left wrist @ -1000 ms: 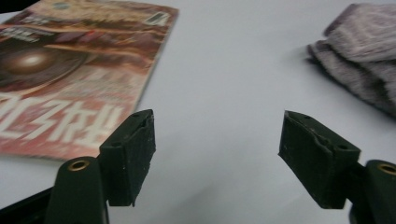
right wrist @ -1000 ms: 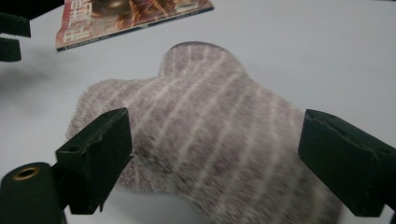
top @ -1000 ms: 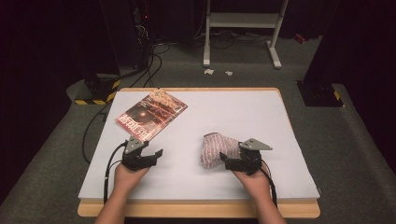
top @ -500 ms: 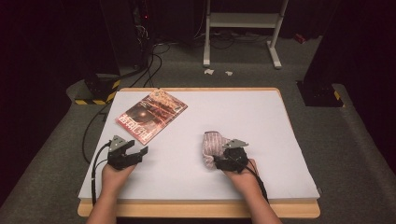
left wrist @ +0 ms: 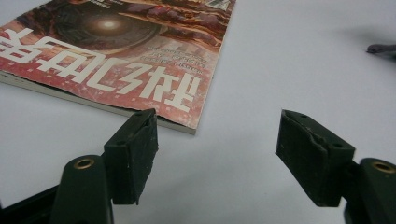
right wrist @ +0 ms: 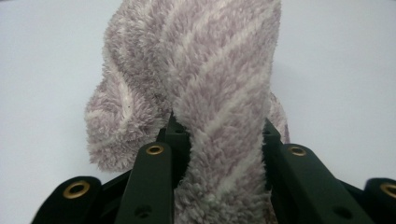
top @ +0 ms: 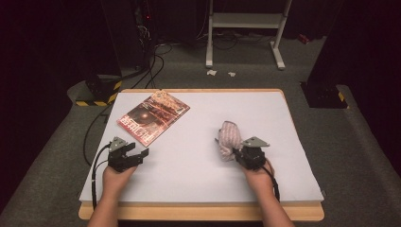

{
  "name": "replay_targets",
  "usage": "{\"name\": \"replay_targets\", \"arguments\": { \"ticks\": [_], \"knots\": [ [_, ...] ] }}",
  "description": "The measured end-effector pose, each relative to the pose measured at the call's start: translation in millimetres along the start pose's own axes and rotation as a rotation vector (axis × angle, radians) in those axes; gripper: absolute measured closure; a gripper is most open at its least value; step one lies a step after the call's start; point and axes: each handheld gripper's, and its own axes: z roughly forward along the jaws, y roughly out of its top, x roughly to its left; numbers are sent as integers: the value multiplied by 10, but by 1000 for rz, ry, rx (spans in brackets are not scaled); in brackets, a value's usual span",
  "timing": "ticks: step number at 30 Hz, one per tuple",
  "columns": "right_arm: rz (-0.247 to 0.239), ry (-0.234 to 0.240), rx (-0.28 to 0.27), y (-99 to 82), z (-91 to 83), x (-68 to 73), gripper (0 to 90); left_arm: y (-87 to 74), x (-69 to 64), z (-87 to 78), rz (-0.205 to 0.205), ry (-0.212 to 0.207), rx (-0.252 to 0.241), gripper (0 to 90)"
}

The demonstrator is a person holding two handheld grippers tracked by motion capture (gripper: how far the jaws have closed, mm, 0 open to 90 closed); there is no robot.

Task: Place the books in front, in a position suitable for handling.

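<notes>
While the right gripper (top: pixel 238 152) sits at about five o'clock on the white table (top: pixel 198 179), its jaws have just been closing and now pinch a fold of the sock (top: pixel 228 138), a fuzzy thing striped in pale mauve and white. From the right gripper view the sock (right wrist: pixel 196 93) rises between the two black jaws, its pile squeezed at both sides where the pads press in, and a second lobe bulges out toward nine o'clock of that view. In the high view the sock stretches from the gripper toward twelve o'clock, resting on the table a little right of its middle. A grey three-cornered plate tops this gripper, and a hand (top: pixel 259 176) holds it from six o'clock.

Over at about eight o'clock of the table the left gripper (top: pixel 138 155) is held by the other hand (top: pixel 113 177), with its cable looping off the near left edge. Its jaws stand wide apart with nothing between them; in the left gripper view the left gripper (left wrist: pixel 217 158) has bare table showing between its pads. Just past its left jaw lies the near corner of the book (left wrist: pixel 116 60), a red paperback with large white characters on the cover. In the high view the book (top: pixel 152 117) lies flat and askew at about ten o'clock of the table, near the far left corner, well apart from the sock.
</notes>
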Motion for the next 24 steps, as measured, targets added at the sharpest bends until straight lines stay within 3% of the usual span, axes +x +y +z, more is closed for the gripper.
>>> {"name": "replay_targets", "arguments": {
  "ticks": [1,2,3,5,8,9,11,12,13,17,20,24],
  "knots": [
    [5,-19,-6,12,-19,-60,677,0,8,-2,-6,4,2,304],
    [27,-74,-15,35,-60,-217,671,0,15,-1,-8,5,2,316],
    [27,-74,-15,35,-60,-217,671,-2,25,1,-17,6,4,316],
    [50,-157,-11,24,-77,-449,657,-5,36,7,-25,8,10,340],
    [74,-181,38,-49,-2,-573,611,-7,44,12,-26,16,12,359],
    [74,-181,38,-49,-2,-573,611,-7,47,17,-29,20,14,359],
    [98,-155,93,-147,110,-618,567,-9,54,23,-36,20,21,366],
    [106,-154,73,-176,113,-614,497,-11,56,25,-37,19,23,373],
    [106,-154,73,-176,113,-614,497,-12,58,25,-35,21,26,373],
    [124,-117,31,-86,12,-573,335,-24,78,29,-52,25,23,386],
    [91,-106,-57,76,-177,-452,307,-27,80,39,-52,34,27,390],
    [75,-75,-104,187,-259,-352,308,-26,72,39,-51,39,26,409]
  ]
}}
